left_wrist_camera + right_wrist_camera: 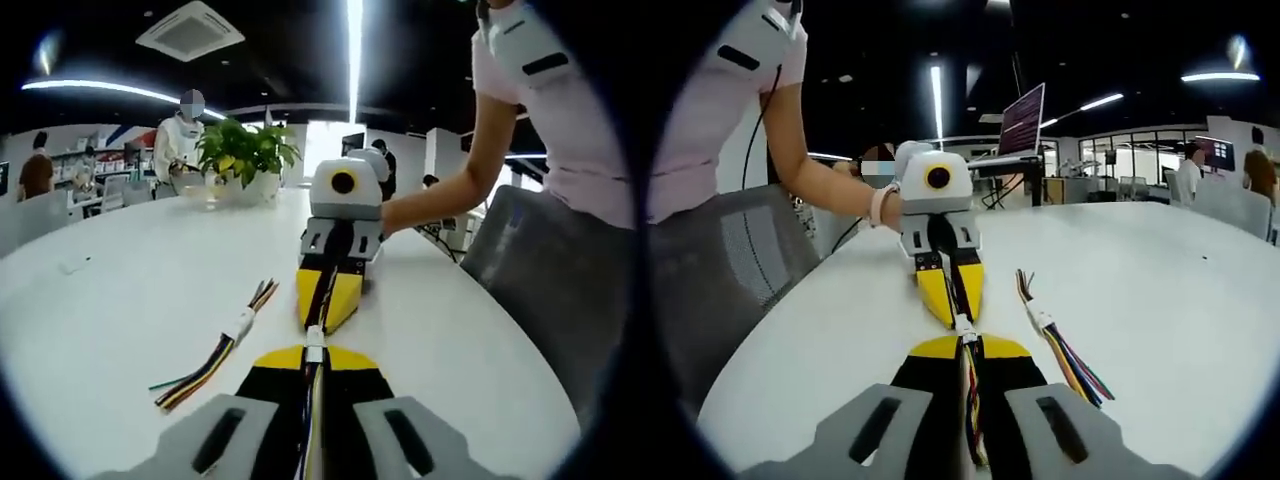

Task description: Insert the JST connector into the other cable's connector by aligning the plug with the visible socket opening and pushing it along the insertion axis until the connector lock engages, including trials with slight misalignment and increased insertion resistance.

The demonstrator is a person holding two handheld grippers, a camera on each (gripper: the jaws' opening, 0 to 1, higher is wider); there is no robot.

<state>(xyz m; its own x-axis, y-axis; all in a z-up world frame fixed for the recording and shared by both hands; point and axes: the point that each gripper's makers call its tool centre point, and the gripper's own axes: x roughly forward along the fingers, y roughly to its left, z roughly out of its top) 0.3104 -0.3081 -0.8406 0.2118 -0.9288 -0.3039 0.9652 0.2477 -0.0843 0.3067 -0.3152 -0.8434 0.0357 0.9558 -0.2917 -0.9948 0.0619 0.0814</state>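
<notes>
On the white table (120, 300) my two grippers meet tip to tip. My left gripper (314, 352) is shut on a thin cable that ends in a small white JST connector (314, 341). Facing it, my right gripper (323, 322) has its yellow jaws shut on the other cable. In the right gripper view, multicoloured wires (971, 400) run between the jaws of the right gripper (965, 346) to the white connector (963, 325), which touches the tips of the left gripper (957, 316). Whether plug and socket are joined is hidden.
A spare multicoloured cable (215, 358) with a white connector (1040, 320) lies loose beside the grippers. A potted plant (245, 155) stands at the far table end. A grey chair (540, 270) and the person's arm (820, 185) are at the table edge; a laptop (1022, 120) is behind.
</notes>
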